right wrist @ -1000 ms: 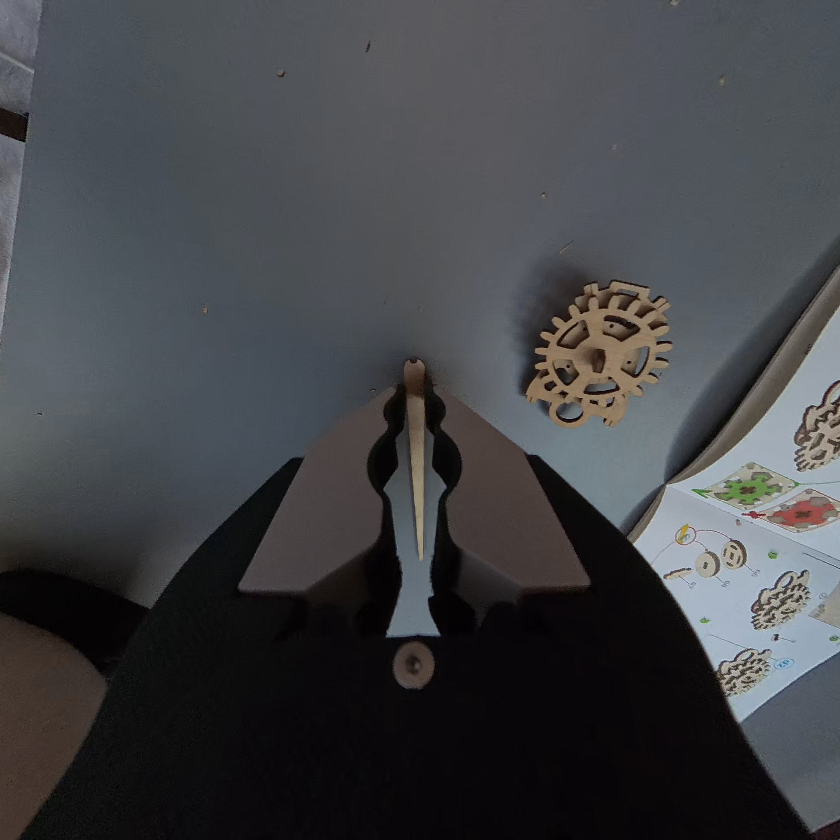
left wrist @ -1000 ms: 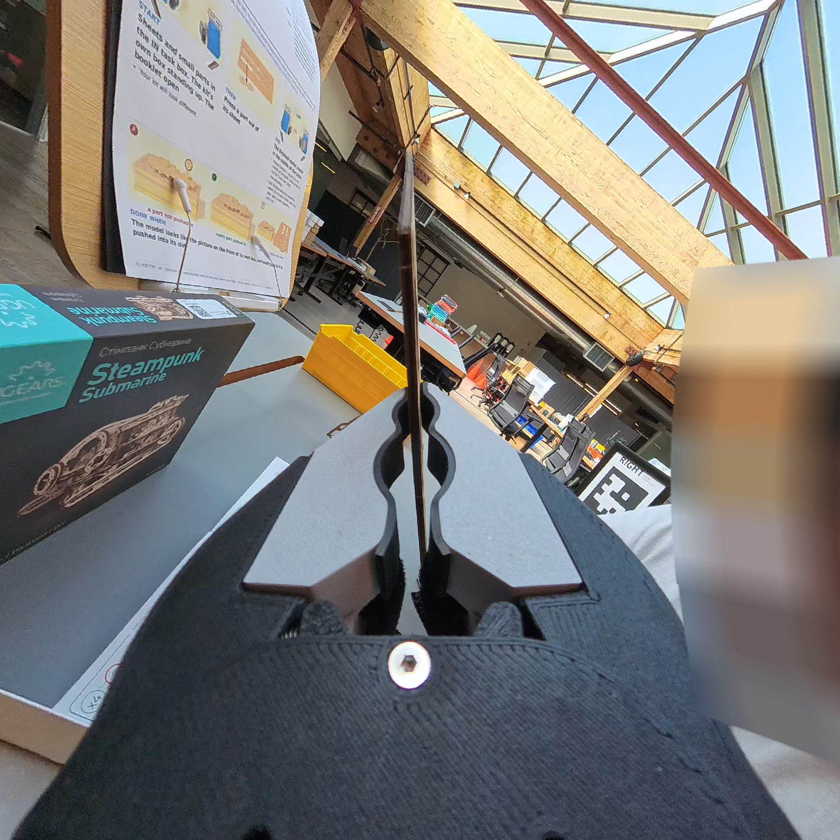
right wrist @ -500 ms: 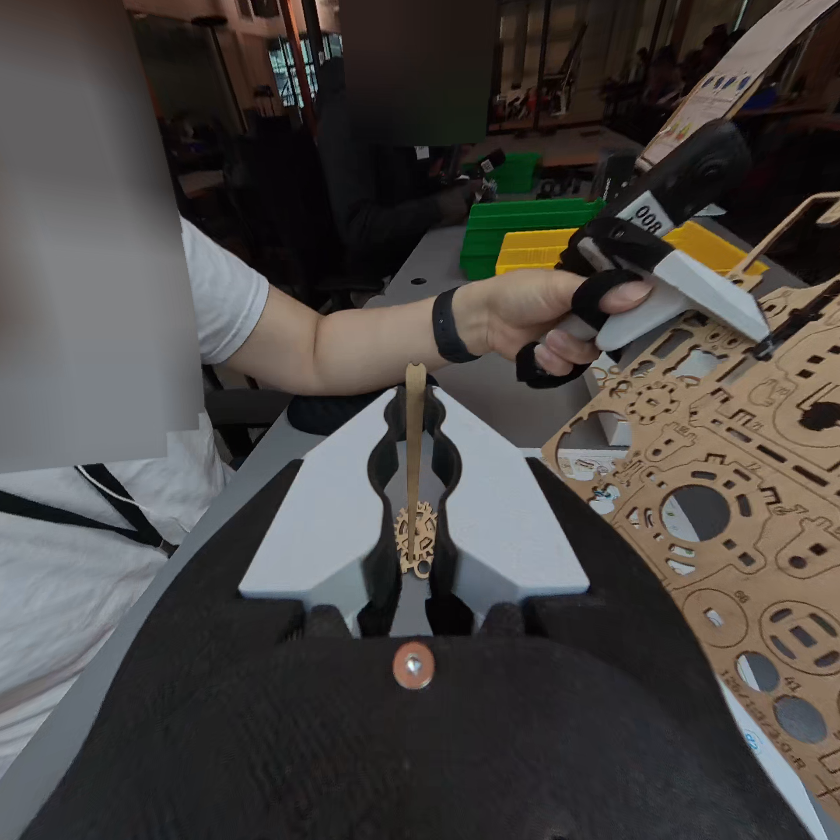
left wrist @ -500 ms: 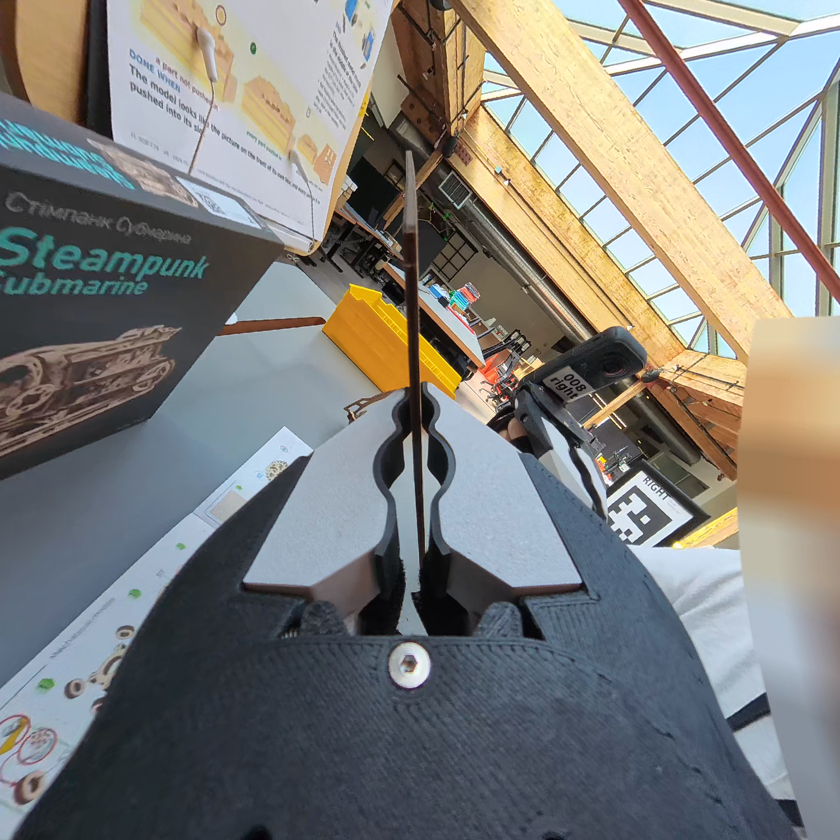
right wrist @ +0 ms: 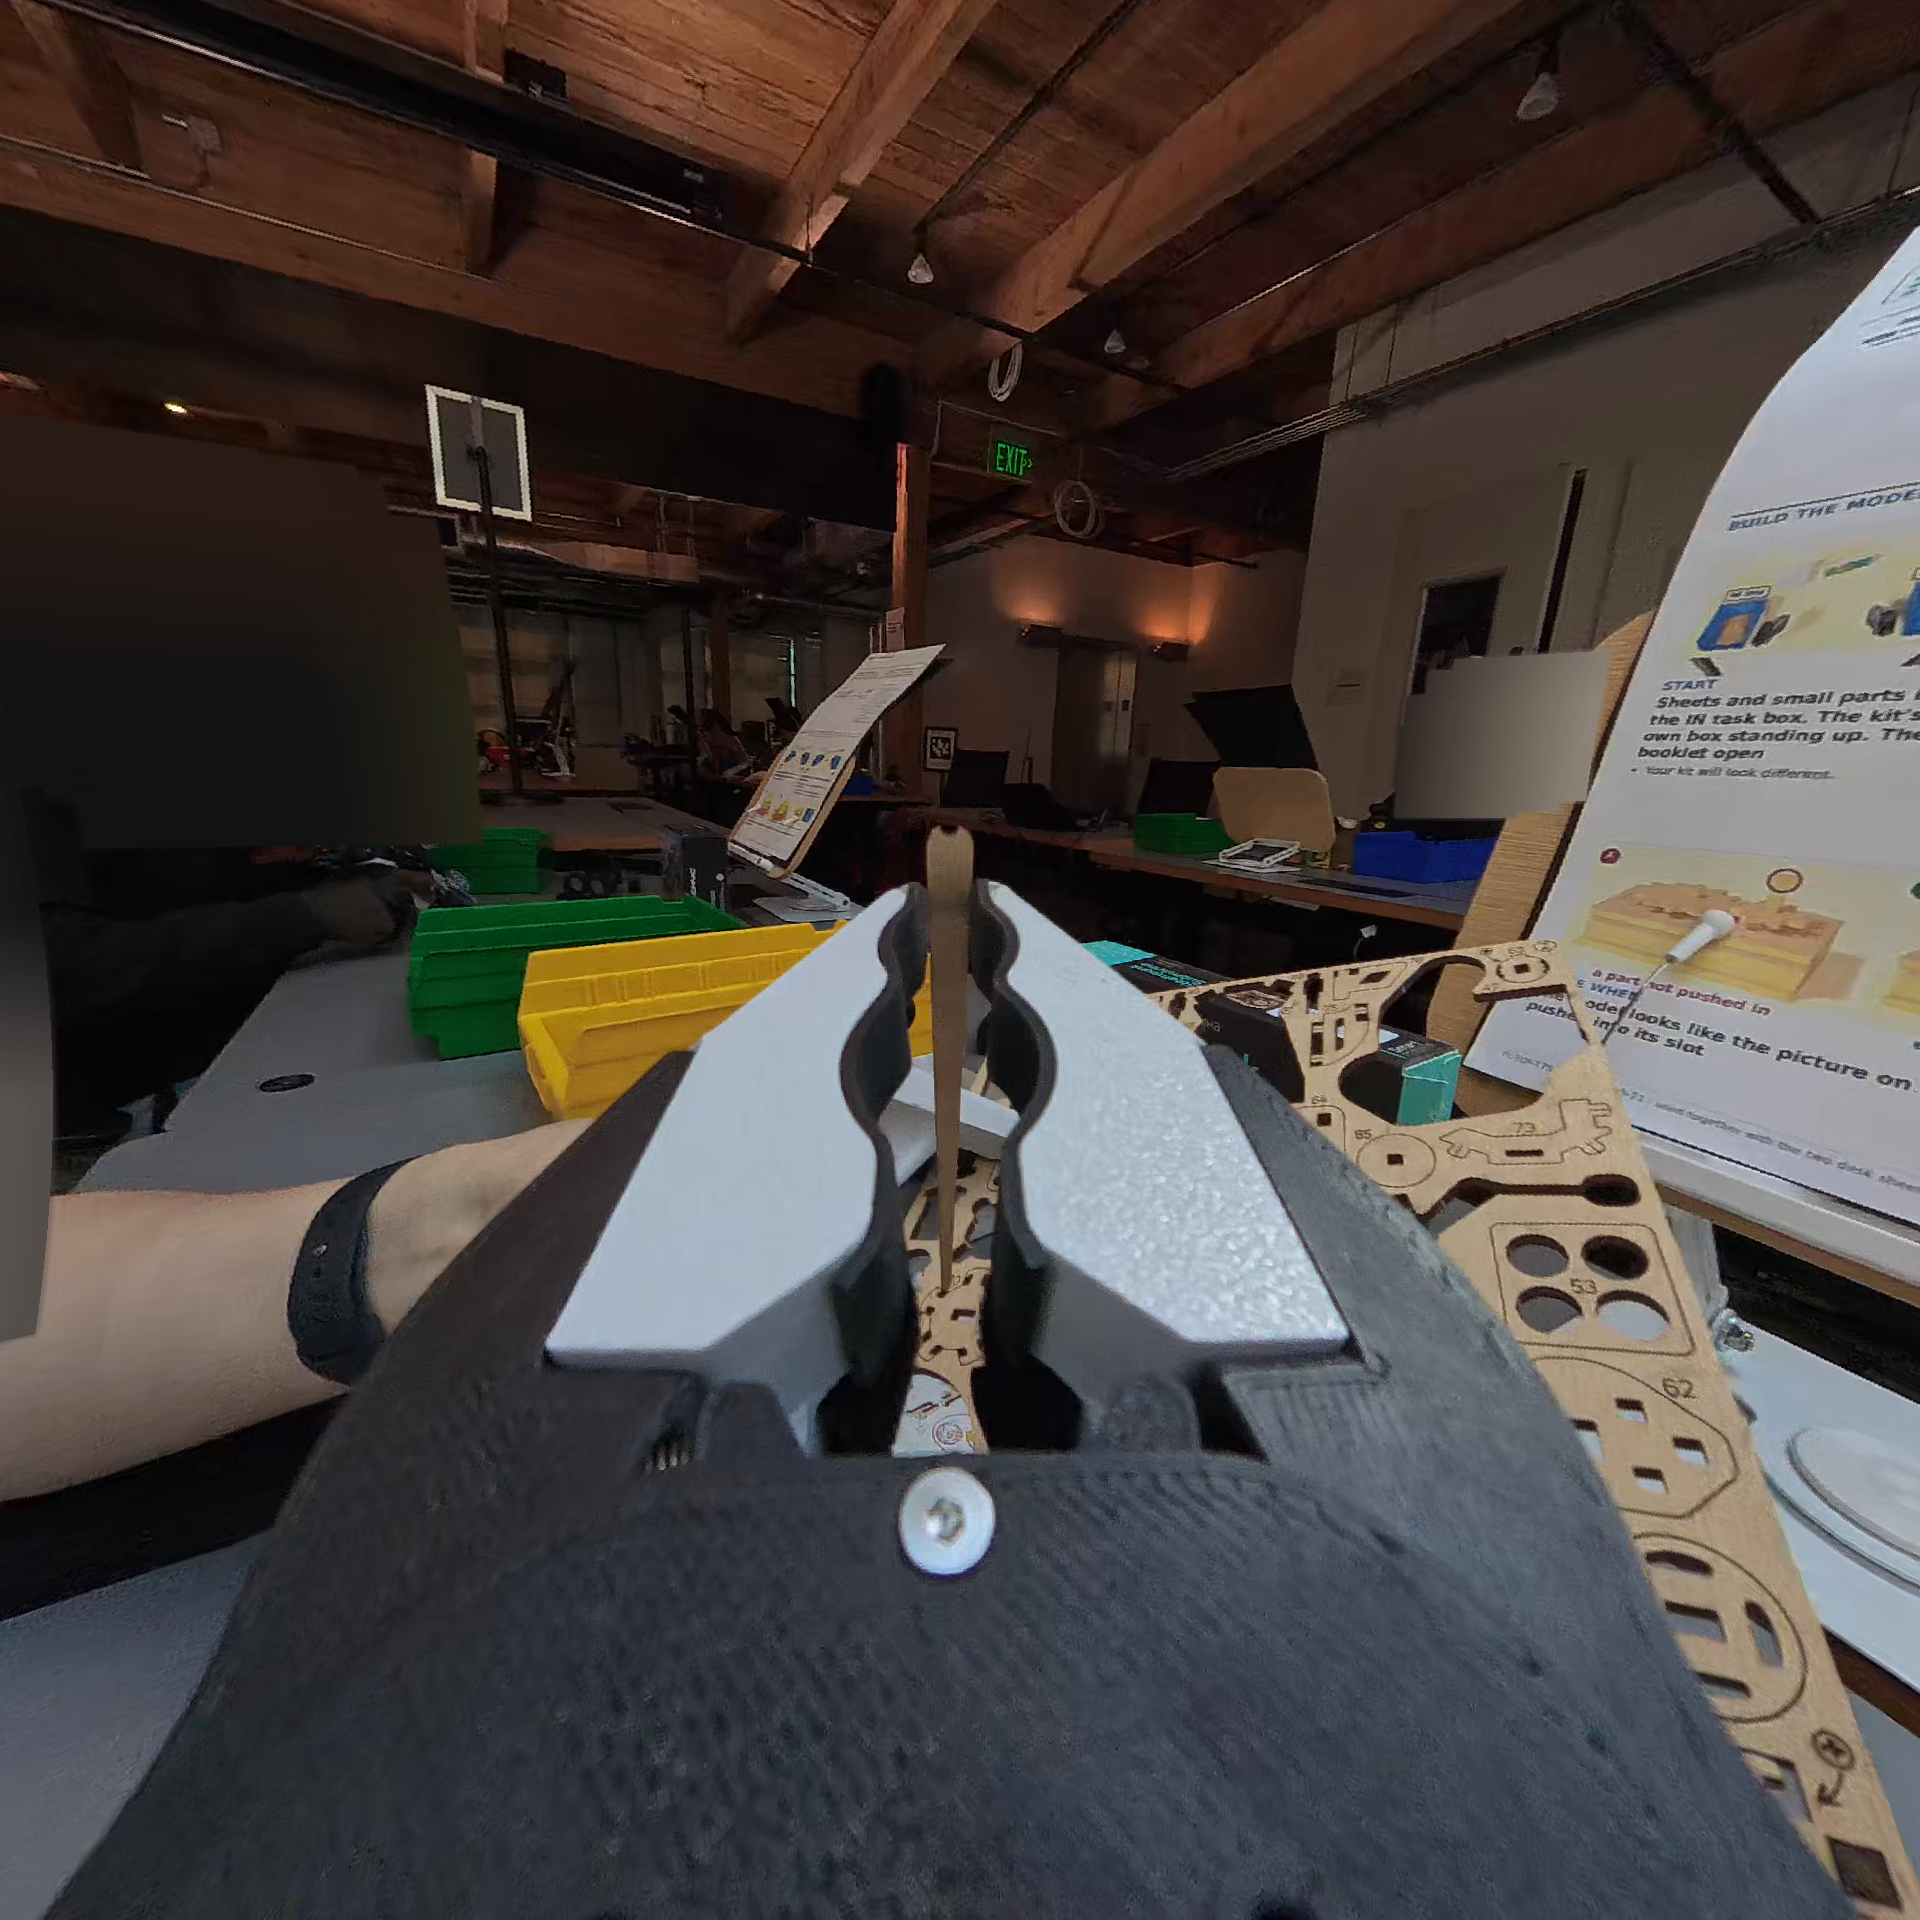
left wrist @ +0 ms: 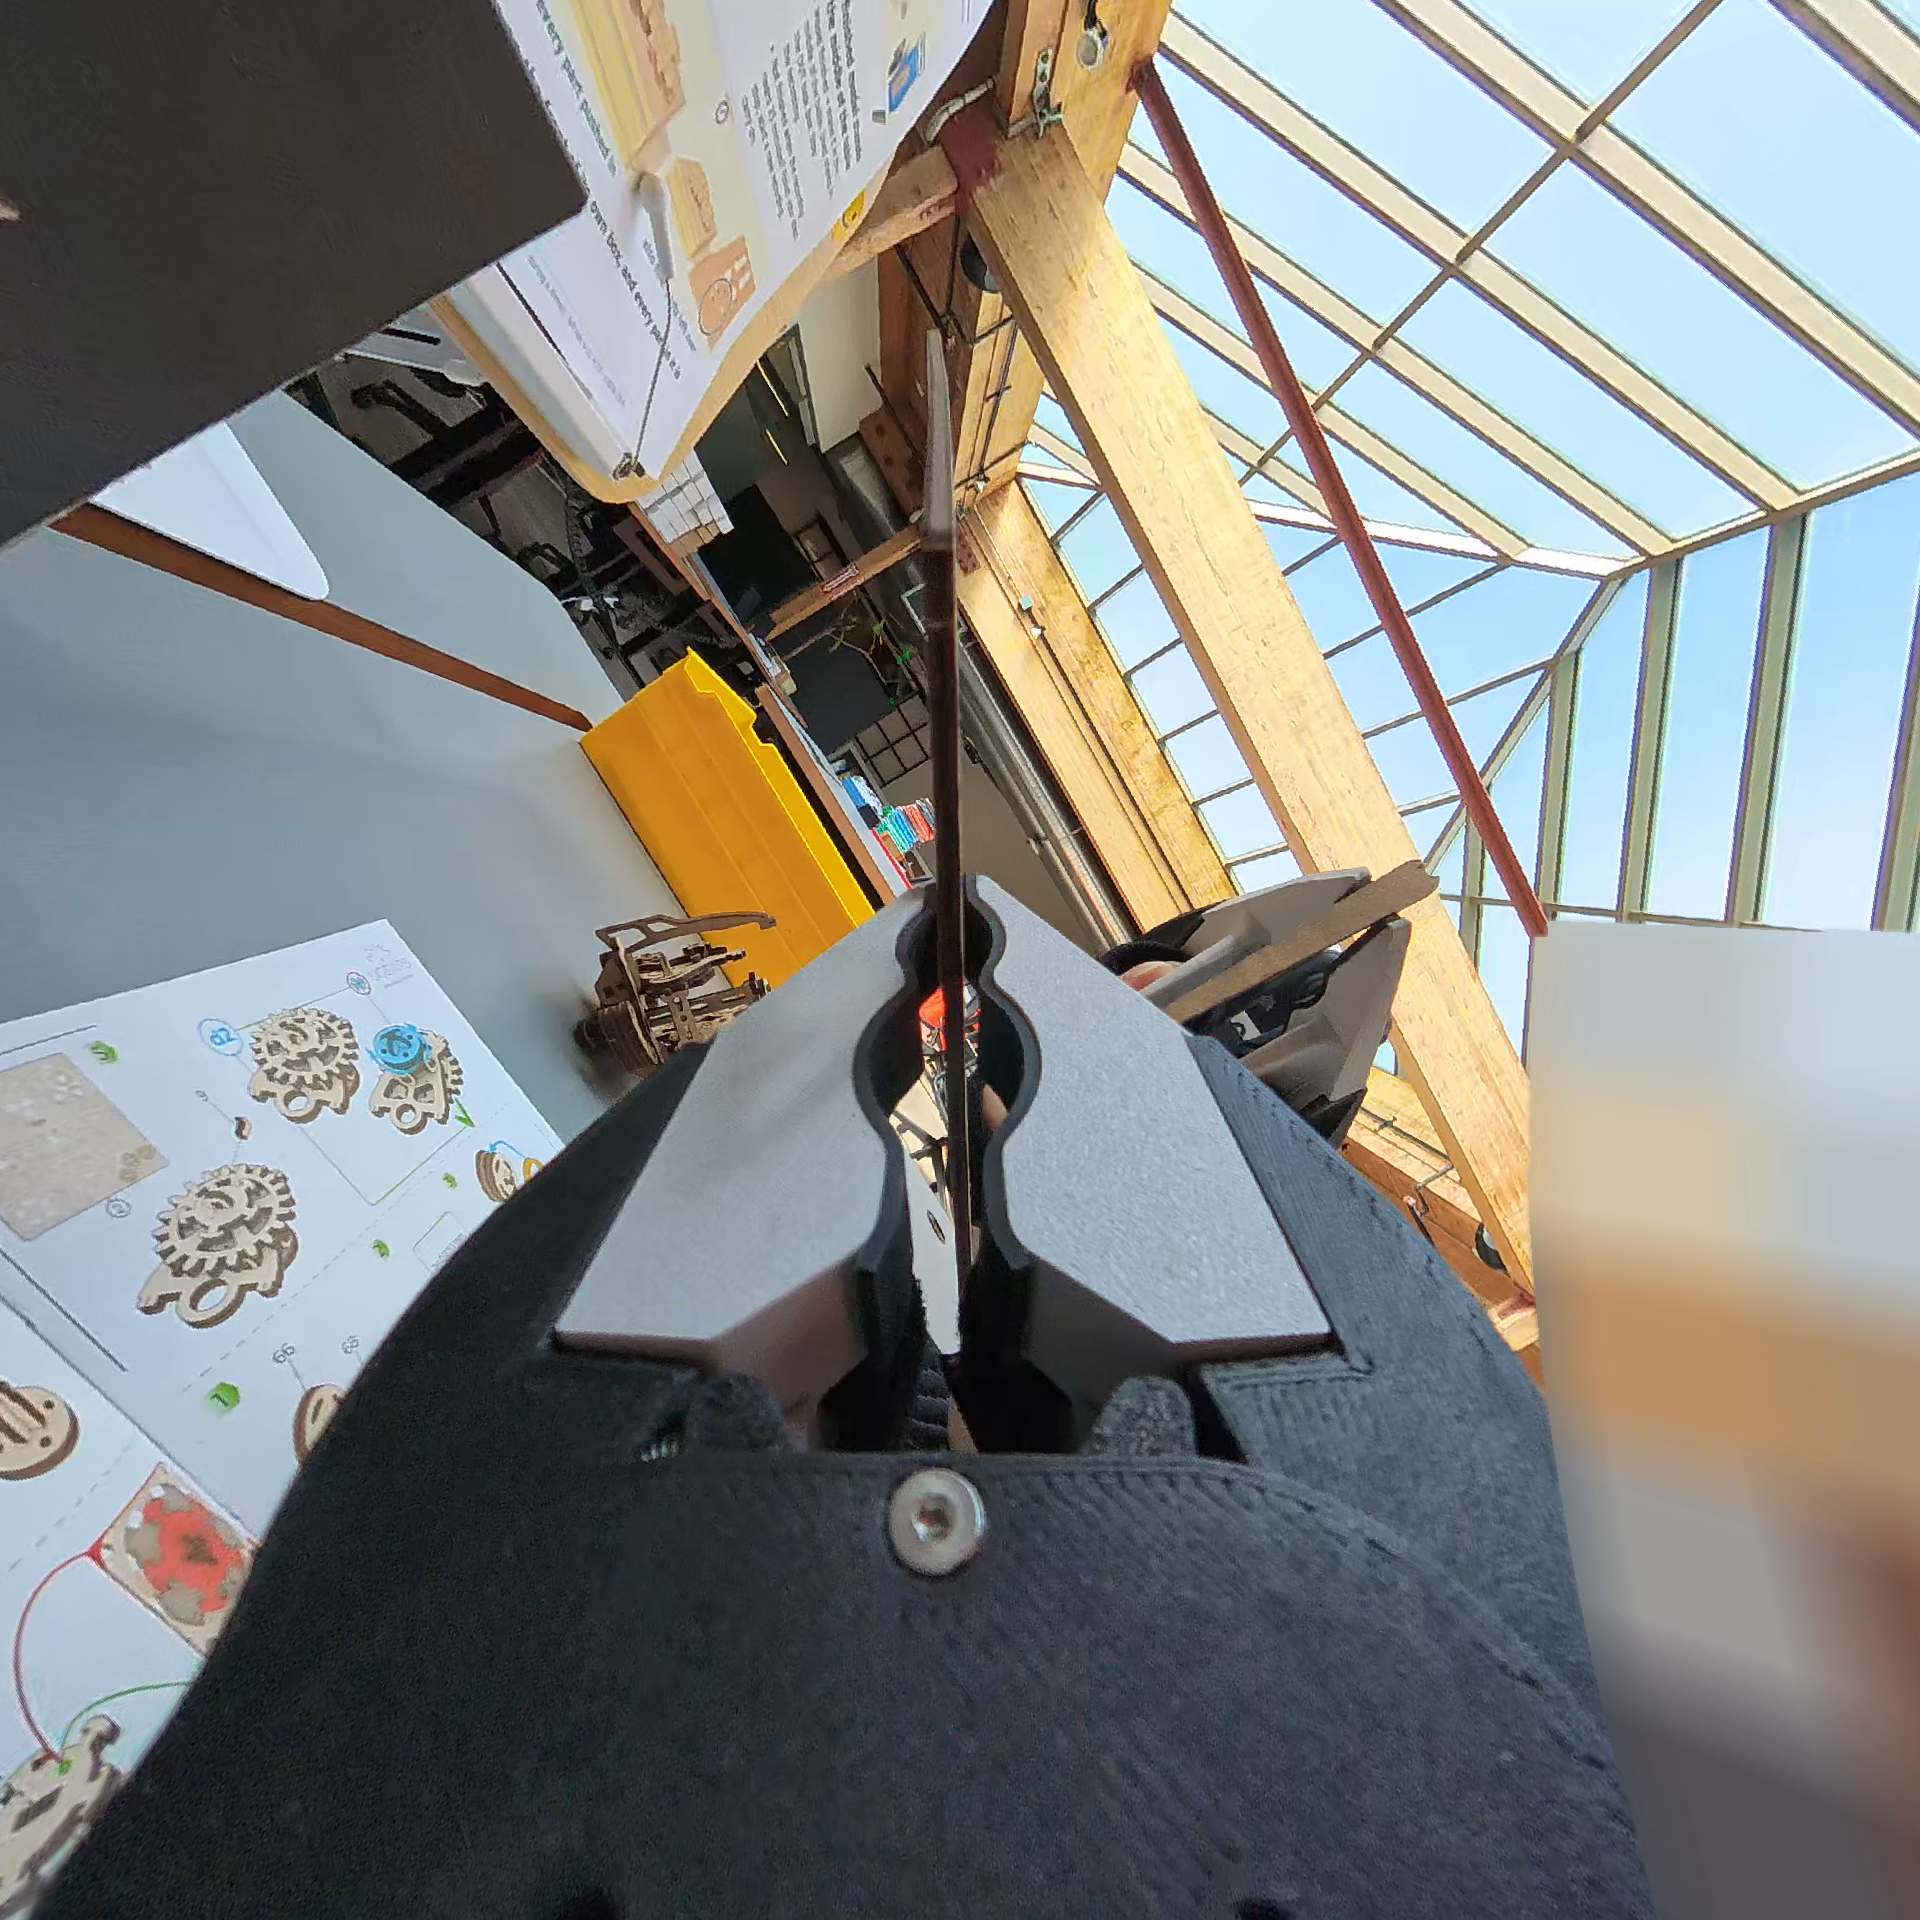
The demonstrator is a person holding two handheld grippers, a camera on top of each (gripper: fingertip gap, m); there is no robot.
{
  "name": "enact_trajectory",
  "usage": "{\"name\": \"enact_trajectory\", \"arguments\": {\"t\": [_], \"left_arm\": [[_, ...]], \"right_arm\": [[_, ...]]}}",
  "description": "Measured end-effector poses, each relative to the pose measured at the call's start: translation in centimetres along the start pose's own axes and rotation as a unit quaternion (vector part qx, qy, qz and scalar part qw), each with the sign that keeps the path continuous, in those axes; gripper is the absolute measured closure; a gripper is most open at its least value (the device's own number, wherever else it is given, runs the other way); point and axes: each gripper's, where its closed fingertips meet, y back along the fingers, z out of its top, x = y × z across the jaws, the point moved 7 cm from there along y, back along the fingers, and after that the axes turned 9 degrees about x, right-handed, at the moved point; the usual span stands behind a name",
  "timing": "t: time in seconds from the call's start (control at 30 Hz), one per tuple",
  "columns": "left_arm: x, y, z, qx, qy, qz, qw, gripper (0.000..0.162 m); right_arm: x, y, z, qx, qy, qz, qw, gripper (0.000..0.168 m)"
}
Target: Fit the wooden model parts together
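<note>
R gripper (right wrist: 948, 904) now nearer sheet (right wrist: 1558, 1226)

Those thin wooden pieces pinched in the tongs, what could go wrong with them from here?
The left tongs pinch the plywood sheet by its edge only, so it could twist or snap at its cut-outs. The right tongs grip a thin wooden part edge-on; it might slip or crack if pushed in crooked.
</note>
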Motion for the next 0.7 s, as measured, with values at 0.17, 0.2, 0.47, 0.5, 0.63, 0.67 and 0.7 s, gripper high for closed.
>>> {"name": "enact_trajectory", "arguments": {"t": [0.17,0.2,0.47,0.5,0.63,0.67,0.7], "left_arm": [[-0.04,-0.13,-0.24,-0.001,0.003,0.005,1.000,0.162],[0.03,-0.11,-0.26,-0.003,0.008,0.003,1.000,0.162],[0.34,0.13,-0.20,-0.017,0.031,-0.004,0.999,0.162],[0.32,0.12,-0.21,-0.018,0.030,-0.003,0.999,0.162],[0.33,0.25,-0.13,-0.030,0.033,-0.002,0.999,0.162],[0.32,0.21,-0.16,-0.029,0.034,-0.004,0.999,0.162],[0.31,0.18,-0.20,-0.030,0.034,-0.004,0.999,0.162]], "right_arm": [[0.46,-0.40,-0.23,0.015,0.018,-0.015,1.000,0.162],[0.44,-0.47,-0.36,0.018,0.017,-0.017,1.000,0.162],[0.57,-0.77,-0.72,0.033,0.028,-0.029,0.999,0.161],[0.56,-0.79,-0.76,0.032,0.028,-0.033,0.999,0.162],[0.83,-0.88,-0.76,0.031,0.039,-0.046,0.998,0.162],[0.97,-0.93,-0.77,0.032,0.043,-0.047,0.997,0.162],[1.07,-0.96,-0.76,0.031,0.046,-0.049,0.997,0.162]]}}
